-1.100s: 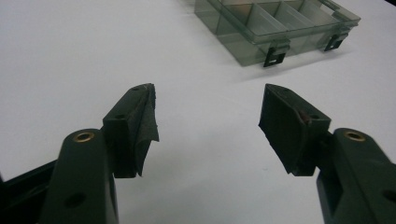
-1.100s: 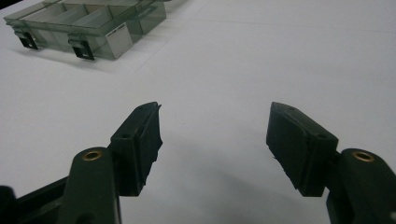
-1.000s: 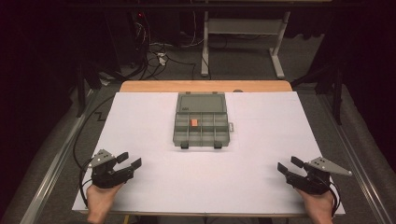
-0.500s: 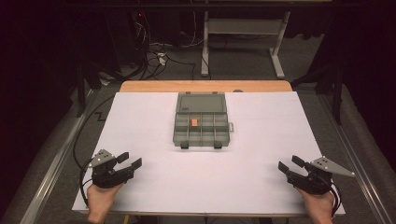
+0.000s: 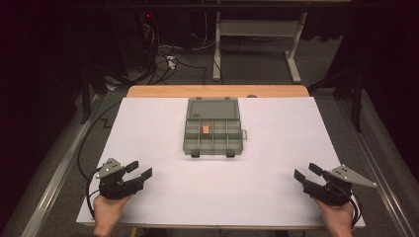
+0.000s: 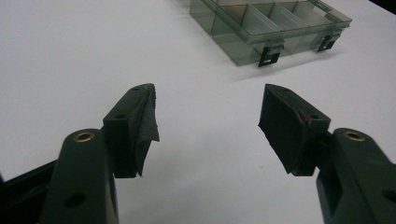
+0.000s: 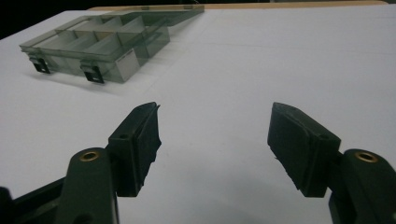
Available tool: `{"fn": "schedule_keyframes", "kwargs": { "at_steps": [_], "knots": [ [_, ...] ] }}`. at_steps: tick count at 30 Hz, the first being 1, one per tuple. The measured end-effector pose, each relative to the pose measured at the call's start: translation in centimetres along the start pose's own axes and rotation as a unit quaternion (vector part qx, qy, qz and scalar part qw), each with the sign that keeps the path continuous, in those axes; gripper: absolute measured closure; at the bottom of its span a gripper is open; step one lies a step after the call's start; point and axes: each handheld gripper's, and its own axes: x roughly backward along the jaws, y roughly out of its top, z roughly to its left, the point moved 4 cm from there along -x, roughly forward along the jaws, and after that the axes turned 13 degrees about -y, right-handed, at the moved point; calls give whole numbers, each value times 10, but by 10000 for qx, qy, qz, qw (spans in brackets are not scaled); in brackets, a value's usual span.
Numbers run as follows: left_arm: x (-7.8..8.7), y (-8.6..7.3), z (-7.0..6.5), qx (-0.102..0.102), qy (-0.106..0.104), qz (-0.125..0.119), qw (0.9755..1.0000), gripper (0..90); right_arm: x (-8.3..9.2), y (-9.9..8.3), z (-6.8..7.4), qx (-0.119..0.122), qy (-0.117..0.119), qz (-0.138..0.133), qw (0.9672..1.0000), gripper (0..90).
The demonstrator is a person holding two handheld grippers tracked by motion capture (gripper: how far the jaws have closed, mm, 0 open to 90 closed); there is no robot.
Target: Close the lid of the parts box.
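1. Nothing has shifted since the earlier frames: both grippers and the organizer box sit exactly where they were.

2. High view: one clear compartment box [image 5: 213, 129] lies open on the white table sheet [image 5: 148, 128], near the middle of its far edge, with its lid folded back toward the bare wooden strip [image 5: 217, 91] beyond. One small orange piece [image 5: 204, 129] rests in a compartment of the middle row. Two black latches [image 5: 195, 153] hang on the box's near wall. The left gripper [image 5: 140, 169] rests by the sheet's near left corner, its jaws spread and empty, held by one hand [image 5: 108, 210]. The right gripper [image 5: 307, 172] rests by the near right corner, jaws likewise spread with nothing between them. Both are well apart from the box, with bare sheet in between. Cables and a grey frame's legs [image 5: 257, 49] stand on the dark floor behind the table.

3. Left gripper view: two black jaws stand wide apart over bare sheet, and the box [image 6: 266, 28] lies ahead to the upper right, both latches facing the camera, with nothing in the way.

4. Right gripper view: two jaws gape open over bare sheet, and the box [image 7: 100, 46] lies ahead at upper left, its two latches showing and the path to it unobstructed.
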Motion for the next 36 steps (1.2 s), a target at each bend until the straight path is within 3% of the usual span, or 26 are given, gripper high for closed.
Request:
{"fn": "schedule_keyframes", "kwargs": {
  "at_steps": [7, 12, 20, 36],
  "knots": [
    [-1, 2, 0, 82, 23, -15, 10000, 366, -2, 9, 17, 173, 153, -59, 9997, 348],
    [-1, 0, -1, -54, -4, -28, 10000, 366, -10, 11, 27, 308, 242, 0, 9992, 340],
    [-2, 0, -1, -21, -6, -25, 10000, 366, -18, 19, 42, 416, 410, -60, 9983, 341],
    [-2, -3, -2, -56, -9, 32, 10000, 366, -45, 29, 81, 682, 755, 66, 9948, 367]
  ]
}}
